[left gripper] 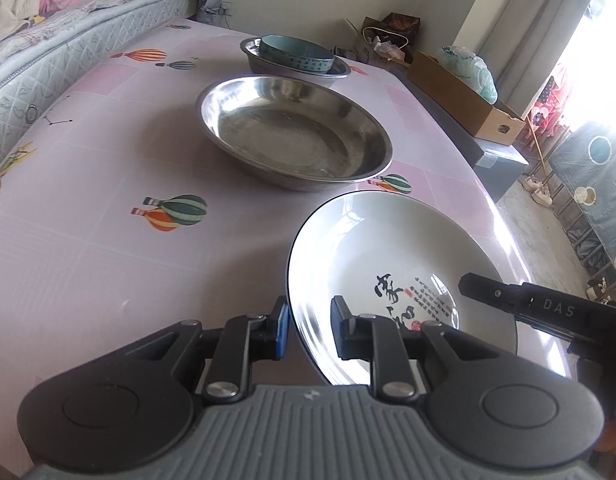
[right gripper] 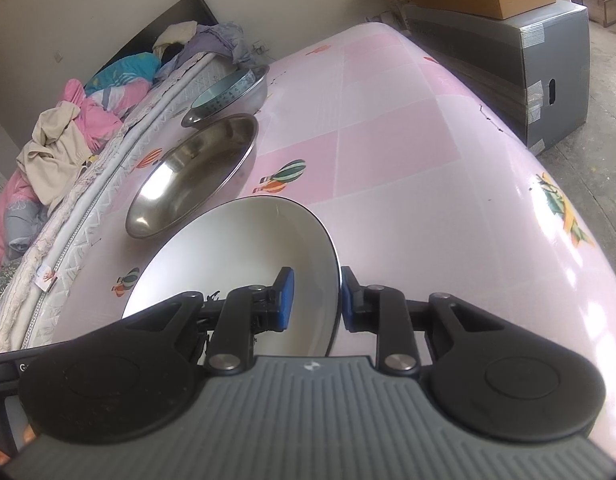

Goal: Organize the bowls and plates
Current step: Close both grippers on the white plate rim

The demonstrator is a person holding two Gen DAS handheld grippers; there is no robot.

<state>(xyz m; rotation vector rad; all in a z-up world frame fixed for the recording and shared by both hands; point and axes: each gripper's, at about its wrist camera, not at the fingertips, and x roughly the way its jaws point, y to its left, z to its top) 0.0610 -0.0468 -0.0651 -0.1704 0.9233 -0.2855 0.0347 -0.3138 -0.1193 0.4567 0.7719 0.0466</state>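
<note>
Both claws straddle the rim of the white plate, one on each side, so the step in hand looks like a two-handed pickup or set-down of that plate. The left claw has one finger outside the rim and one inside the plate; a gap shows between the pads and the rim, so it appears loosened, not clamped. The right claw sits on the opposite edge, its outer pad against or just beside the rim, the inner pad apart from it; I judge it partly spread and not gripping either, though contact on the outer side is hard to tell.

The plate lies on the pink surface, near its front edge. Just beyond it stands the steel basin, empty. Farther back a blue bowl sits inside a second basin.

If the plate is to be stacked, the next move calls for both claws to close on the rim together and lift level.
</note>
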